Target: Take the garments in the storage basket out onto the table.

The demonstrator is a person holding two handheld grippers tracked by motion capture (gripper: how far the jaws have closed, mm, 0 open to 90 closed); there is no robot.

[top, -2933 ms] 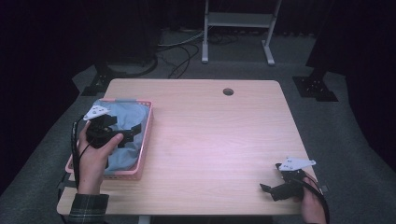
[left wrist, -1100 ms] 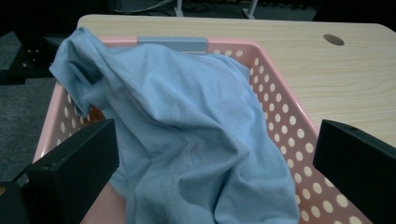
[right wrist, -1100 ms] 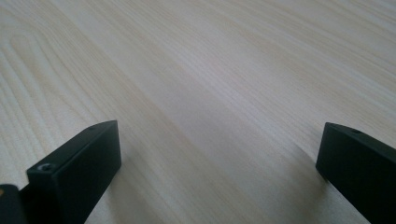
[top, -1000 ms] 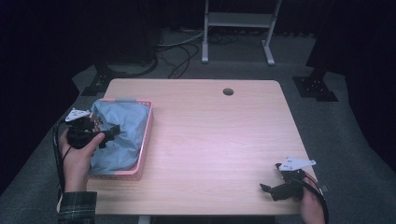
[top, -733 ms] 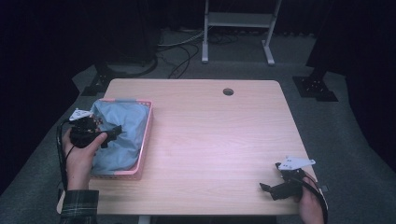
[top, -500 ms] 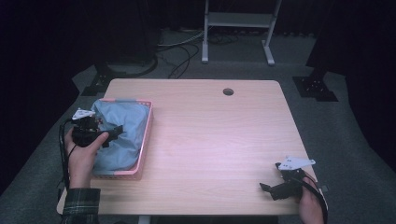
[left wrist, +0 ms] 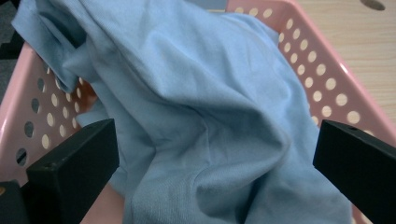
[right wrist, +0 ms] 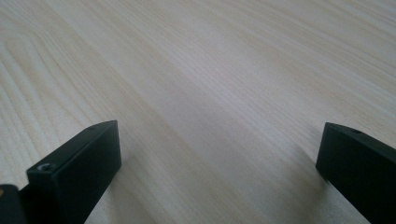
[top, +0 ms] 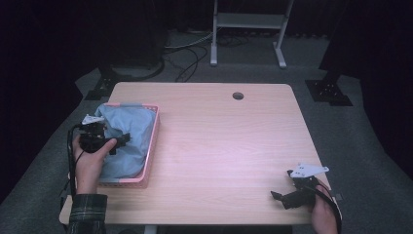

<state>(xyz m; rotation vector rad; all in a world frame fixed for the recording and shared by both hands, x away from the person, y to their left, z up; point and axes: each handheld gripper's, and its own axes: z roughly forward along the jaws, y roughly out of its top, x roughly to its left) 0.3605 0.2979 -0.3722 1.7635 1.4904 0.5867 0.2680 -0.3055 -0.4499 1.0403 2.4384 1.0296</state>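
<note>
High view: left gripper [top: 119,140] held over pink basket [top: 152,141] at table's [top: 229,146] left side, pointing right across light blue cloth [top: 129,131] that's bunched inside basket w/ top end heaped over far rim. Left gripper view: jaws spread wide, nothing between them, cloth [left wrist: 196,116] right ahead and below; can't tell if jaw tips touch fabric. Basket walls [left wrist: 317,74] w/ round holes on both sides of cloth. Right gripper [top: 280,197] sits near front right corner of table, well apart from basket, hand behind it. Right gripper view: jaws wide apart too, empty, bare wood [right wrist: 210,93] ahead.
</note>
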